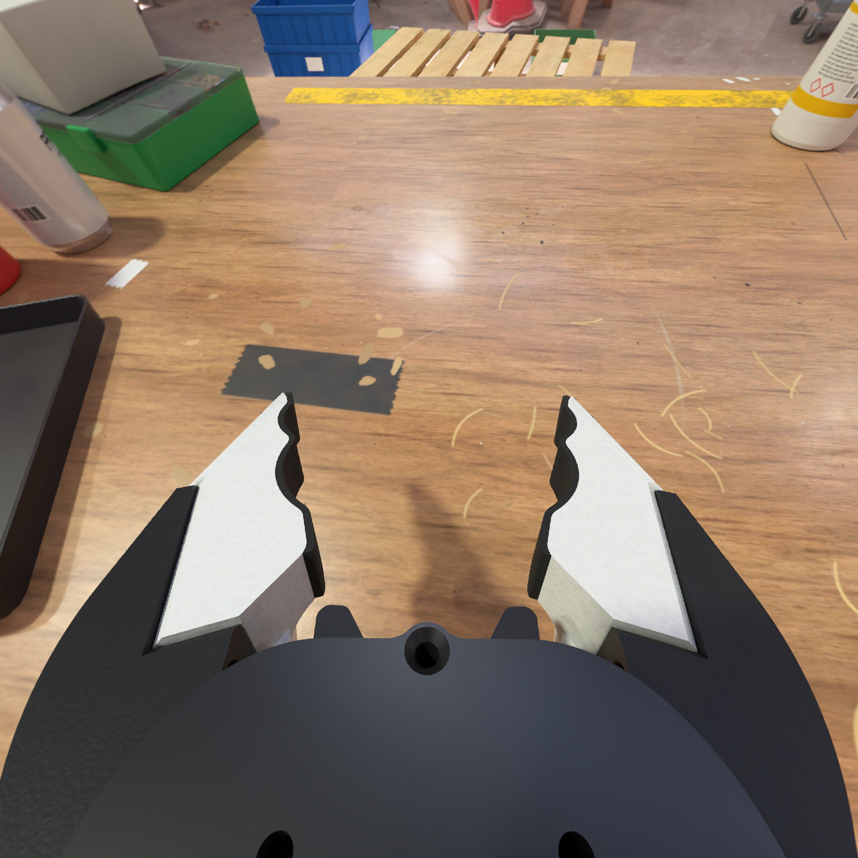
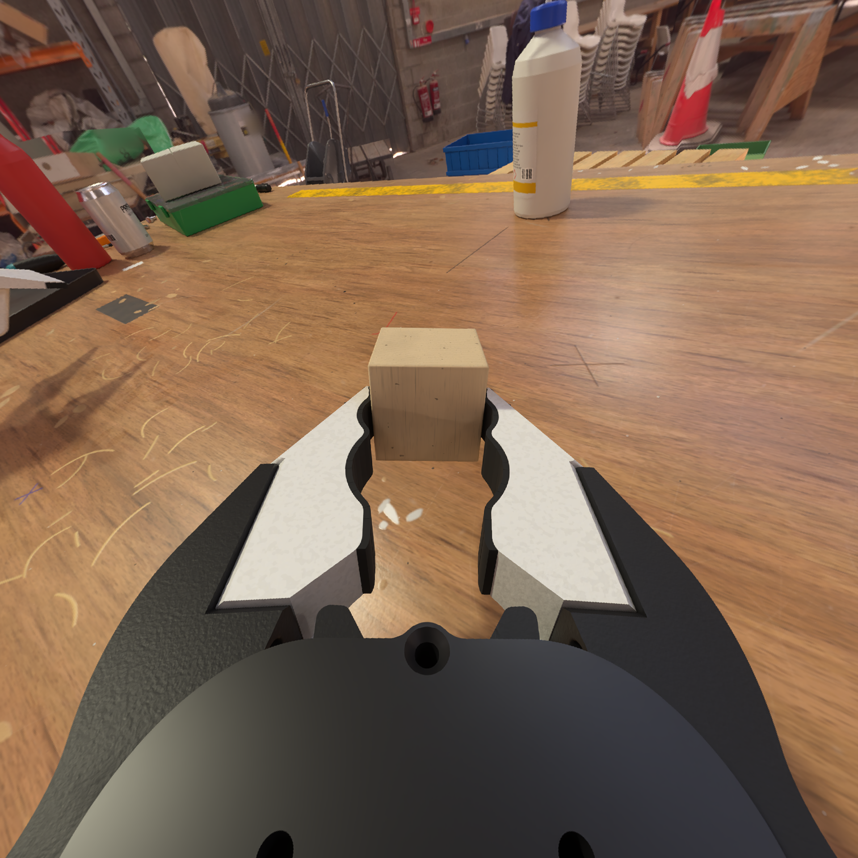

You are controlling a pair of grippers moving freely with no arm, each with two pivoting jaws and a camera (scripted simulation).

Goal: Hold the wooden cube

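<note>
The wooden cube [image 2: 427,394] is a pale, plain block seen only in the right wrist view, at the centre over the wooden table [image 2: 650,325]. My right gripper [image 2: 427,408] is shut on it, with the two fingertips pressed against its left and right faces. I cannot tell whether the cube touches the table. My left gripper [image 1: 427,399] is open and empty, low over the table just right of a black tape patch [image 1: 315,378]. The cube does not show in the left wrist view.
A green lidded box [image 1: 153,134] with a beige box on it, a silver can [image 1: 46,195] and a black tray [image 1: 42,418] stand at the left. A white bottle [image 2: 545,125] stands far ahead by the yellow tape line [image 2: 418,189]. A red post [image 2: 46,209] is at the left.
</note>
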